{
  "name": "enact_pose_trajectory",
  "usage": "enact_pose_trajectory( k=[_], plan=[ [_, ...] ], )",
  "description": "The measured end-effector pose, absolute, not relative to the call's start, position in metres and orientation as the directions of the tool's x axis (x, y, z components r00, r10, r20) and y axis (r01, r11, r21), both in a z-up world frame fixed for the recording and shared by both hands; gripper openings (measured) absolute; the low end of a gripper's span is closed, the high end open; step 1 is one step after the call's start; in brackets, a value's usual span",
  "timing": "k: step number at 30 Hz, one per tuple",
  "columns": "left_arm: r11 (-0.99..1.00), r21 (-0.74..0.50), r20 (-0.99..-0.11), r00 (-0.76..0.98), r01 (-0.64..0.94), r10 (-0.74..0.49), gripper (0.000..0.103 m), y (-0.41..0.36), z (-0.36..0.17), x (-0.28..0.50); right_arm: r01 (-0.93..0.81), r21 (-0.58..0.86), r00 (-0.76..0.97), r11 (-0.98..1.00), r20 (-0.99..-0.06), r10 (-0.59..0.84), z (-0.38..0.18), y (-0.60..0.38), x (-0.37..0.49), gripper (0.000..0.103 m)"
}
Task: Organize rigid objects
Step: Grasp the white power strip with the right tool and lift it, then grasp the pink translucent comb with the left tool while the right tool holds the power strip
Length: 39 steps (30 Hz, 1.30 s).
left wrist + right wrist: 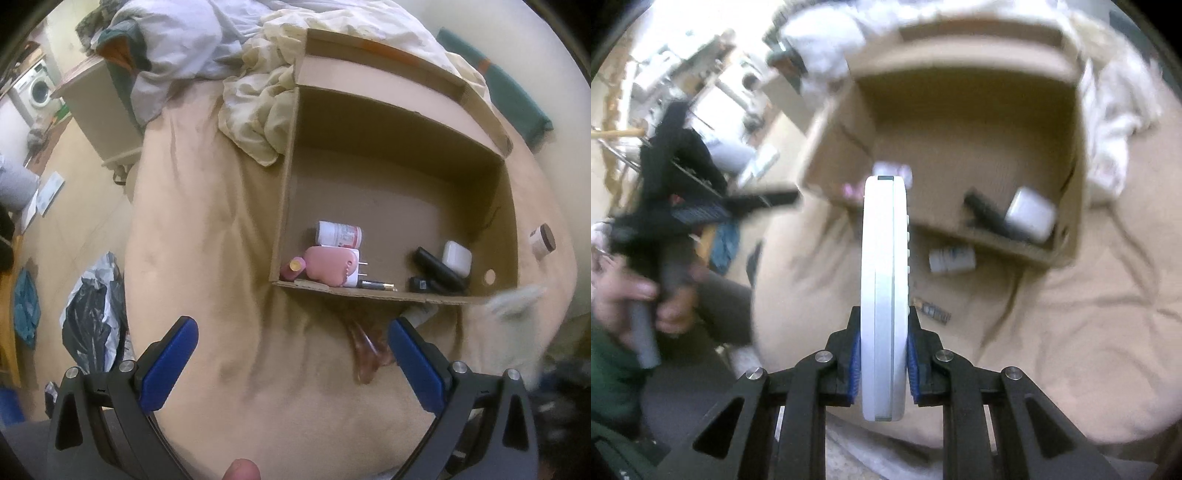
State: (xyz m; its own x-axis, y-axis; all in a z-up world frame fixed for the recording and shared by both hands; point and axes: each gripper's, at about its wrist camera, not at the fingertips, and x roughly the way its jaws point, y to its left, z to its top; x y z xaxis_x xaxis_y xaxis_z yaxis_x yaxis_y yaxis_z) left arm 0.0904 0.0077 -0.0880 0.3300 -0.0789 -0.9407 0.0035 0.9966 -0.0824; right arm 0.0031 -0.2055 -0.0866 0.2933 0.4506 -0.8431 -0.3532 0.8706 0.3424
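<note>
Right gripper (883,354): jaws narrow, blue pads clamped on both flat faces of a white remote control (884,295), held edge-on above the bed (1071,314), in front of the open cardboard box (1078,147). Left gripper (293,343): jaws wide, nothing between them, hovering over the bed short of the box. The white bottle (340,234) in the box carries a label; its print is too small to read.

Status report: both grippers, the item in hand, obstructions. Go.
Left gripper open, empty, over the bed. Right gripper shut on white remote, held edge-on. Cardboard box ahead, top open. White bottle lies on the bed before it.
</note>
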Motion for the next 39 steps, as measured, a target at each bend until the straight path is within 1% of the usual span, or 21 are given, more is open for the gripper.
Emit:
enact_pose_trajectory(
  k=[4, 6, 9, 12, 16, 20, 21, 24, 27, 30, 34, 37, 39],
  plan=[
    [0.998, -0.069, -0.945, 0.318, 0.012, -0.069, 0.102, 0.004, -0.093, 0.090, -0.349, 0.298, 0.471, 0.888, -0.764, 0.441, -0.054, -0.223, 0.005, 0.022],
    [0.998, -0.059, -0.948, 0.314, 0.007, -0.058, 0.102, 0.004, -0.096, 0.089, -0.331, 0.282, 0.520, 0.900, -0.742, 0.424, -0.052, -0.225, 0.008, 0.022],
    [0.999, -0.039, -0.953, 0.300, -0.004, -0.036, 0.102, 0.006, -0.102, 0.089, -0.301, 0.209, 0.602, 0.930, -0.715, 0.355, -0.056, -0.224, 0.008, 0.022],
    [0.999, -0.029, -0.959, 0.281, -0.013, -0.024, 0.102, 0.008, -0.109, 0.089, -0.302, 0.209, 0.638, 0.930, -0.681, 0.360, -0.050, -0.224, 0.003, 0.021],
    [1.000, -0.026, -0.962, 0.273, -0.005, -0.023, 0.102, 0.003, -0.114, 0.088, -0.287, 0.256, 0.640, 0.923, -0.666, 0.384, -0.046, -0.238, 0.006, 0.022],
    [0.998, -0.064, -0.966, 0.248, 0.011, -0.065, 0.101, -0.011, -0.126, 0.086, -0.256, 0.294, 0.625, 0.921, -0.676, 0.390, -0.053, -0.248, 0.009, 0.022],
    [0.998, -0.070, -0.969, 0.239, 0.008, -0.070, 0.100, -0.014, -0.129, 0.086, -0.251, 0.302, 0.622, 0.920, -0.678, 0.392, -0.054, -0.249, 0.010, 0.022],
    [0.993, -0.112, -0.978, 0.179, -0.029, -0.105, 0.091, -0.027, -0.148, 0.087, -0.250, 0.316, 0.619, 0.915, -0.675, 0.402, -0.055, -0.250, 0.011, 0.022],
    [0.989, -0.129, -0.984, 0.135, -0.065, -0.120, 0.090, -0.043, -0.168, 0.090, -0.253, 0.311, 0.624, 0.916, -0.671, 0.400, -0.055, -0.250, 0.012, 0.022],
    [0.990, -0.119, -0.988, 0.106, -0.079, -0.110, 0.090, -0.059, -0.185, 0.093, -0.247, 0.309, 0.640, 0.919, -0.660, 0.394, -0.053, -0.253, 0.012, 0.022],
    [0.990, -0.091, -0.995, 0.040, -0.105, -0.087, 0.090, -0.072, -0.211, 0.100, -0.231, 0.319, 0.635, 0.919, -0.667, 0.391, -0.054, -0.258, 0.013, 0.022],
    [0.990, -0.058, -0.998, 0.024, -0.125, -0.055, 0.090, -0.076, -0.223, 0.105, -0.237, 0.321, 0.639, 0.917, -0.660, 0.395, -0.053, -0.260, 0.011, 0.022],
    [0.992, -0.013, -1.000, 0.018, -0.124, -0.010, 0.090, -0.082, -0.225, 0.107, -0.233, 0.324, 0.640, 0.917, -0.659, 0.395, -0.052, -0.262, 0.010, 0.022]
  ],
)
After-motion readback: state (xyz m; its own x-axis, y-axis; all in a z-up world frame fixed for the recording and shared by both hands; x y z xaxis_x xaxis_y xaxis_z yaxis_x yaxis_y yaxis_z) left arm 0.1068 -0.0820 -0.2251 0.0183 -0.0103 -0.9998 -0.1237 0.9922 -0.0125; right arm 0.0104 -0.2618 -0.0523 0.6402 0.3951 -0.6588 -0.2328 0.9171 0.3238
